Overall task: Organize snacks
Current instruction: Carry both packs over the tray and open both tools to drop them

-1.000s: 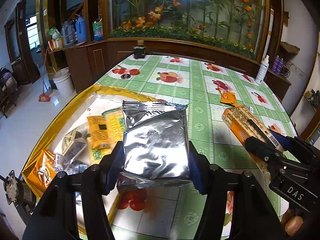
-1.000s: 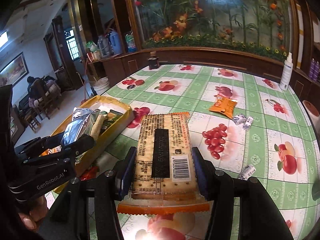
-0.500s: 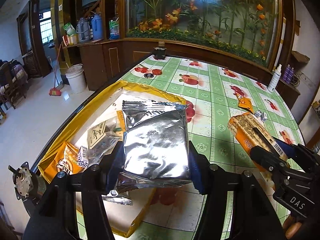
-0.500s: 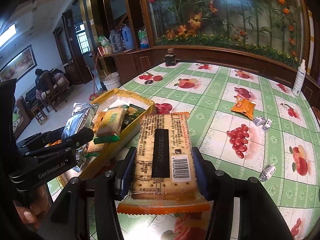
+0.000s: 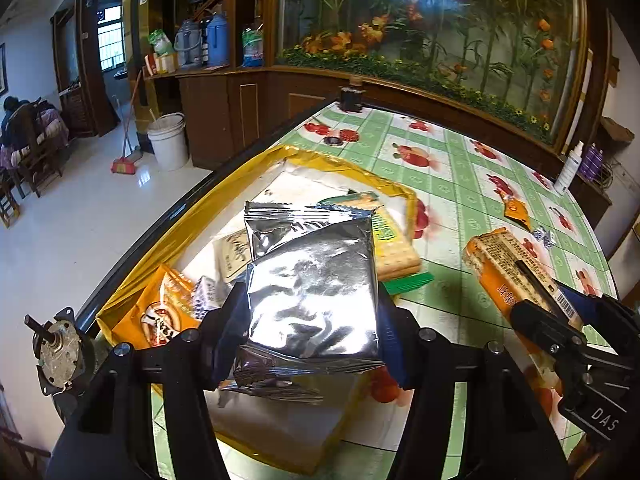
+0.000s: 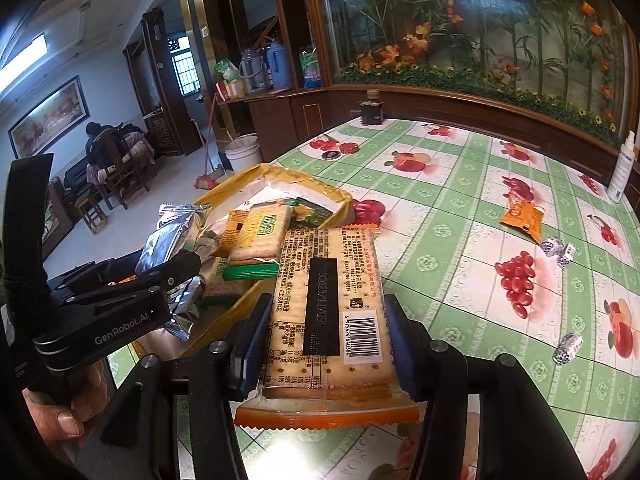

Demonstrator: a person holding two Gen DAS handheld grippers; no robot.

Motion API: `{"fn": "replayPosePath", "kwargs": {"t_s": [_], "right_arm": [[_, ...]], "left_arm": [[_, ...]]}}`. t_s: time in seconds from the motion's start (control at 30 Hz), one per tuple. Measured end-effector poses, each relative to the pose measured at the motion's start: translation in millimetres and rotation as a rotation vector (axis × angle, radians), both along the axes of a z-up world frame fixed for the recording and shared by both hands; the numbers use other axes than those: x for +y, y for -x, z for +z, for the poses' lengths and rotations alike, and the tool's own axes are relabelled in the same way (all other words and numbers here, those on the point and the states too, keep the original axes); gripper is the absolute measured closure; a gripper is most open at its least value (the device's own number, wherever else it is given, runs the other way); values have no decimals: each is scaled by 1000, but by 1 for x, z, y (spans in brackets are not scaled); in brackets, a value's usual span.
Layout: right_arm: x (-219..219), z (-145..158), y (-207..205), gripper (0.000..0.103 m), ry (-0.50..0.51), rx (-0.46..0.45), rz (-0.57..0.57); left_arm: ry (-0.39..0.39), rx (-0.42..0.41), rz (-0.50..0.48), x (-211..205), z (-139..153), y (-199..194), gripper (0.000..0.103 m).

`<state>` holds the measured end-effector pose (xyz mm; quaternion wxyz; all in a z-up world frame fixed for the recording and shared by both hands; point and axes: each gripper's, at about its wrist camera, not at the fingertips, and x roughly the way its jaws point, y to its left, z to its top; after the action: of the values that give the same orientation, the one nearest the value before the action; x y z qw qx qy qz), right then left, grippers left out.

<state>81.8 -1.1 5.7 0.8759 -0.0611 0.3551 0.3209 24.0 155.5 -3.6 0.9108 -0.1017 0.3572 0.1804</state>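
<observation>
green fruit-print counter (image 6: 460, 216). left gripper (image 5: 312, 312) clamps silver pouch (image 5: 312, 288) over yellow box (image 5: 256, 172); right gripper (image 6: 326, 344) clamps cracker pack (image 6: 328, 300) beside it. step: depositing; next, lower and release.

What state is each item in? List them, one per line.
left gripper: shut on silver foil packet, above yellow box
right gripper: shut on orange cracker pack
yellow box: open, holding snacks
green cracker pack: lying in box
orange sachet: loose on table
</observation>
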Motion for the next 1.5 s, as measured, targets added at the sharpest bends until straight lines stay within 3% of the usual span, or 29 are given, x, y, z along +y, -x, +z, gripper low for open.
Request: {"fn": "replayPosePath", "kwargs": {"t_s": [0.43,1.0,1.37,1.47,1.5], "right_arm": [[62,-6,-8,49,-8,22,100],[140,-23,-62,49,-22,72,143],[163,-29,-87,44,-4,83,141],[161,-27,-88,43,-19,92,142],[159,-26,-87,38,-24,95,140]], "left_arm": [[26,25,78,40,-12,3,44],[52,92,113,80,-26,-27,44],[40,114,126,90,-25,-37,43],[64,101,132,91,-23,-33,38],[70,98,135,92,-23,-31,36]]}}
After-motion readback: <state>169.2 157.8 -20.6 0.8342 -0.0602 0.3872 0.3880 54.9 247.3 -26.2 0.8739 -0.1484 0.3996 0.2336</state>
